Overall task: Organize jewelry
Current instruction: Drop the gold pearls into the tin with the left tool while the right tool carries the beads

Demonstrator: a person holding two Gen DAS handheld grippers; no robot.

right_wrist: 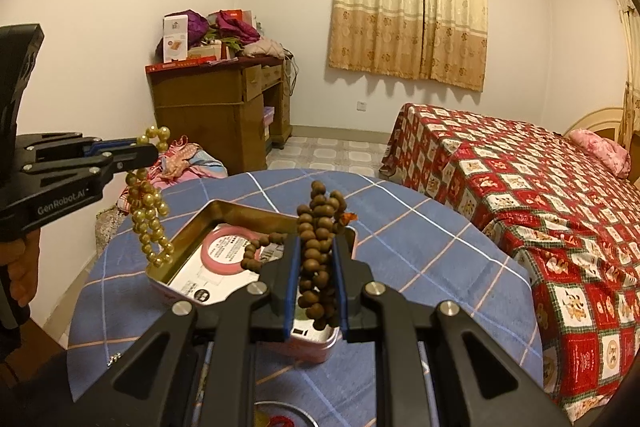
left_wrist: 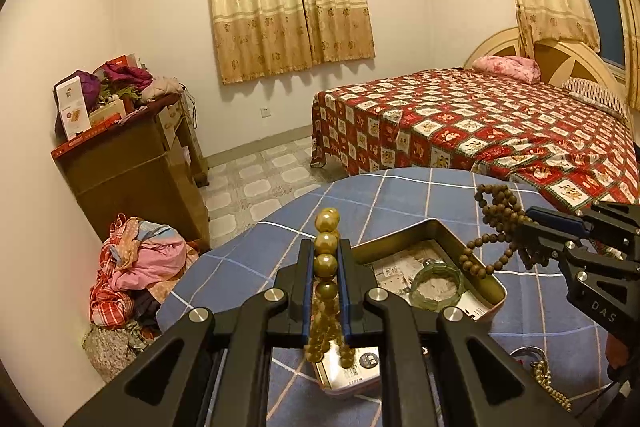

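Olive beads (left_wrist: 326, 259) sit pinched in my left gripper (left_wrist: 326, 251); my right gripper (right_wrist: 316, 251) pinches brown beads (right_wrist: 318, 247) above 1 tin (right_wrist: 188, 227).

Over the open tin (right_wrist: 188, 223) the way is crowded by dangling bead strands (right_wrist: 152, 211); blue cloth (right_wrist: 420, 251) beyond lies bare.

Round table (left_wrist: 400, 195) in blue checked cloth, open metal tin (left_wrist: 434, 227), small gold beads (left_wrist: 554, 387)
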